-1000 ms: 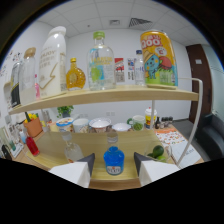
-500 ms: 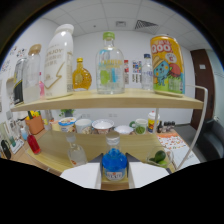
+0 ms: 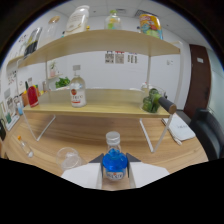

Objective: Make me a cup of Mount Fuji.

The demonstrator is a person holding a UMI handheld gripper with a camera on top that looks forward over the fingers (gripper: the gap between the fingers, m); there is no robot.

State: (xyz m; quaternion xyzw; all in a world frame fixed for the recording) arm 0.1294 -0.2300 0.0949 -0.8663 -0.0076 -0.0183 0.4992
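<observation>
A small bottle [image 3: 114, 161] shows vivid blue below a silvery-white cap, standing between the pale grey fingers [image 3: 85, 175] of the gripper [image 3: 114, 170]. The shelf [image 3: 100, 107] is light tan wood on white legs, and on it a clear bottle [image 3: 76, 90] carries a red-and-white label. Dark green limes [image 3: 151, 100] sit toward the shelf's end, with a red container [image 3: 33, 96] at the other end.

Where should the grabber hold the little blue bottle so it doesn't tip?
Probably around its round blue body, below the narrow neck. The blue bottle stands upright between the fingers of the gripper, so coming straight from the front, level, with one finger at each side, suits it. The clear cap looks too small to hold. Whether both fingers press it yet is hidden.
</observation>
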